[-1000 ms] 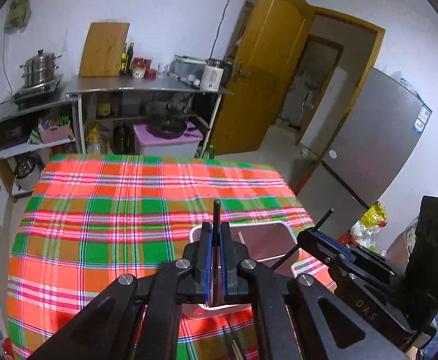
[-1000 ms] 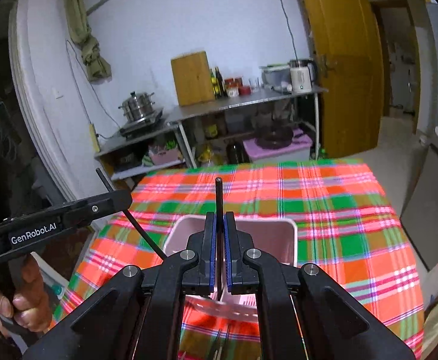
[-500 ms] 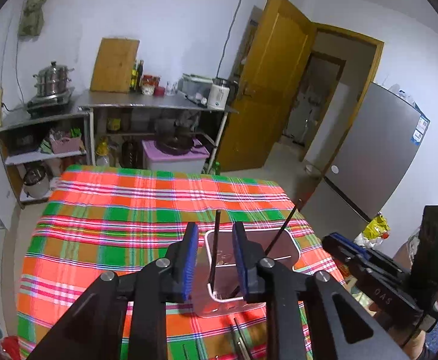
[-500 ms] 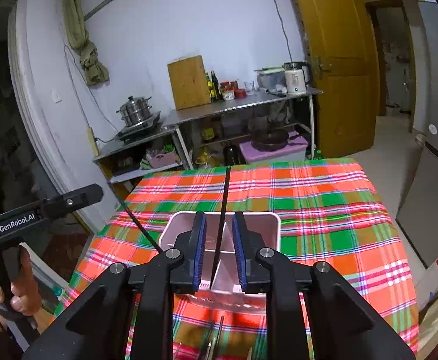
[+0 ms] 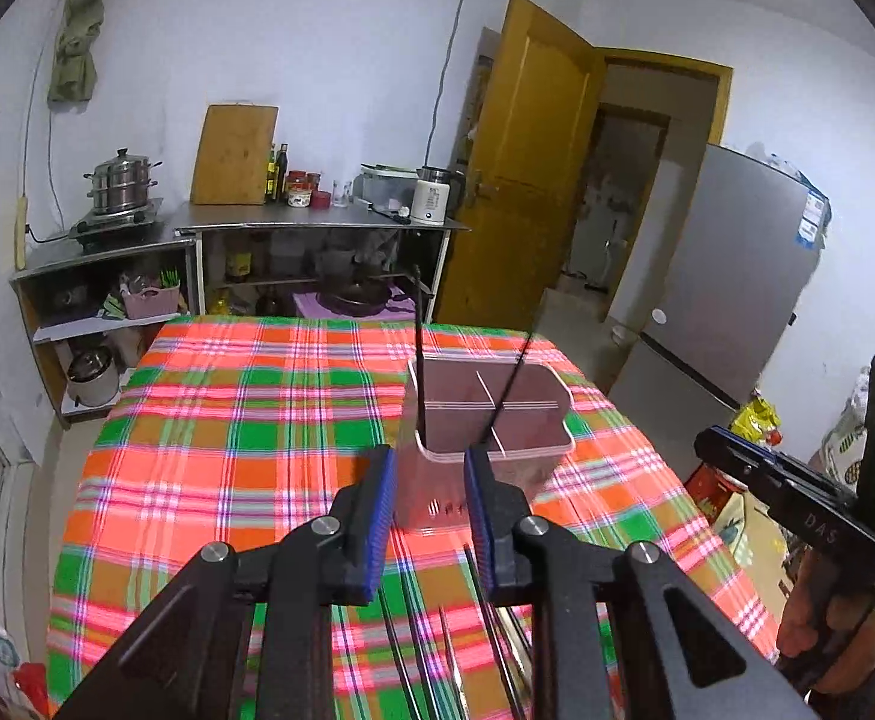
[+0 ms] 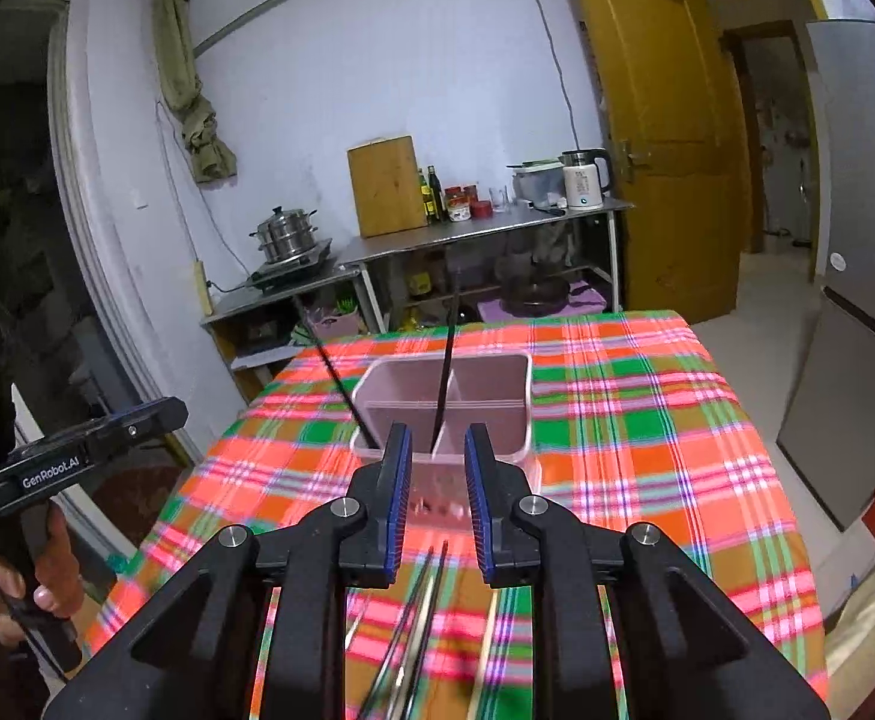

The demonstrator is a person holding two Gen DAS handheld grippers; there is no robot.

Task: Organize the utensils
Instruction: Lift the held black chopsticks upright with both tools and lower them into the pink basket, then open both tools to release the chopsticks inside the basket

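Note:
A pink divided utensil holder (image 5: 548,462) (image 6: 515,414) stands on the plaid tablecloth. Two black chopsticks lean in it: one nearly upright (image 5: 418,360) (image 6: 445,384), the other tilted outward (image 5: 512,384) (image 6: 341,384). My left gripper (image 5: 429,516) is open just short of the holder's near wall, with nothing between its pads. My right gripper (image 6: 437,498) is open too, also empty, facing the holder from the other side. More loose chopsticks (image 5: 437,648) (image 6: 419,618) lie on the cloth under both grippers. Each gripper shows in the other's view (image 5: 797,504) (image 6: 77,456).
The plaid-covered table (image 5: 227,450) stretches left of and beyond the holder. A steel counter (image 5: 317,222) with pots, bottles and a kettle stands behind it. A yellow door (image 5: 533,168) and a grey fridge (image 5: 737,276) are on the right. A hand (image 6: 47,588) holds the left gripper.
Both grippers opened and let go of the black chopsticks, which now stand in the pink holder. Both hands then drew back from the holder toward the near table edge.

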